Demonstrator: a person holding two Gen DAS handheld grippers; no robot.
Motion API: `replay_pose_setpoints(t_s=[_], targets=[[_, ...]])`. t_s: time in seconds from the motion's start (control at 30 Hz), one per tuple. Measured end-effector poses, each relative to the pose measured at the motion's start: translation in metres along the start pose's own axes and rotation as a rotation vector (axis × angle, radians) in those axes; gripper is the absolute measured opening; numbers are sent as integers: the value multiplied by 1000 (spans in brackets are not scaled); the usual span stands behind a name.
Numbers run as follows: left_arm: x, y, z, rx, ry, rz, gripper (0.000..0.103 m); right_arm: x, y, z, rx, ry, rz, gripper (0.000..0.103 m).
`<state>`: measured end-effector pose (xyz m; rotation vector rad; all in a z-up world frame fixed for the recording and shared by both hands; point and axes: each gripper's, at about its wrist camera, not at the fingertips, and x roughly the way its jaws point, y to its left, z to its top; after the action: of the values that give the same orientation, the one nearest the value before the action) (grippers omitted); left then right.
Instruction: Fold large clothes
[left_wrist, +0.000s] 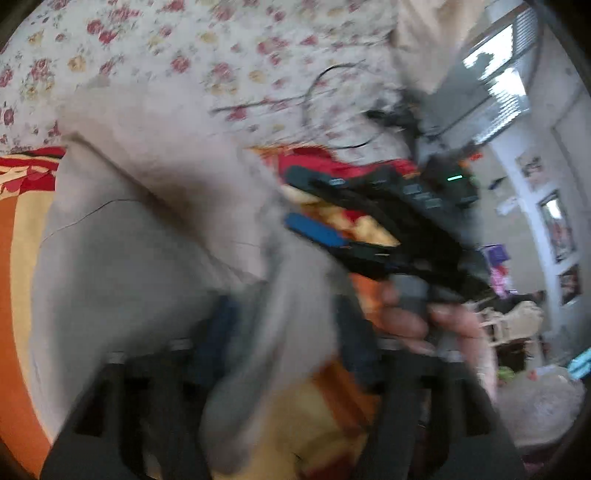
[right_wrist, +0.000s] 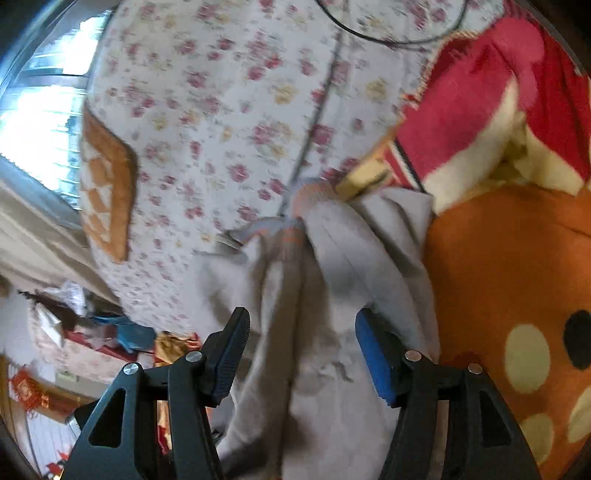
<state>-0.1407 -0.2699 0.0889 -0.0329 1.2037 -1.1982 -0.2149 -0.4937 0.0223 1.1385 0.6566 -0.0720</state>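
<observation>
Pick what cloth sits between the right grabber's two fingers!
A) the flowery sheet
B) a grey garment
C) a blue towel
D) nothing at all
B: in the right wrist view the grey garment bunches up between the fingers of the right gripper, which stand apart on either side.

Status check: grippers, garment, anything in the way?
Left gripper blurred, grey garment between its fingers. Right gripper open around bunched grey fabric. Black cable lies on floral sheet beyond.
</observation>
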Motion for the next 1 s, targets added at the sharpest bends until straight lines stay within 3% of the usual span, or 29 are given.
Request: replay_pose_setpoints(t_s=[0.07, 0.13, 0.2, 0.27, 0.37, 0.47, 0.6, 0.67, 0.7, 0.73, 0.77, 0.87, 1.0], targets=[[-32, -9, -2, 33, -21, 11, 75, 0, 7, -1, -15, -12, 30, 73], [-54, -12, -3, 64, -38, 68, 75, -3, 16, -7, -30, -15, 53, 81], [-76, -4, -6, 88, -85, 177, 75, -1, 27, -11, -73, -3, 46, 84], [-81, 11, -14, 95, -105, 354, 75, 6, 42, -12, -148, -3, 22, 87], [-68, 45, -26, 38, -74, 482, 75, 13, 58, -17, -235, 10, 16, 92], [-52, 75, -34, -75, -73, 505, 75, 33, 72, -24, -326, 67, 3, 98], [-33, 83, -42, -126, -57, 458, 75, 68, 82, -30, -434, 129, -130, 98], [-28, 78, -40, -122, -52, 436, 75, 79, 83, -28, -454, 108, -177, 91], [-26, 72, -38, -114, -51, 434, 75, 81, 83, -26, -444, 93, -193, 66], [-26, 67, -38, -101, -49, 432, 75, 82, 81, -23, -427, 75, -210, 17], [-25, 60, -35, -79, -44, 427, 75, 81, 80, -21, -417, 63, -213, 9], [-32, 44, -31, -34, -63, 406, 75, 52, 85, -18, -445, -5, -156, 7], [-45, 31, -33, 22, -140, 395, 75, 0, 77, -6, -452, -119, -162, 7]])
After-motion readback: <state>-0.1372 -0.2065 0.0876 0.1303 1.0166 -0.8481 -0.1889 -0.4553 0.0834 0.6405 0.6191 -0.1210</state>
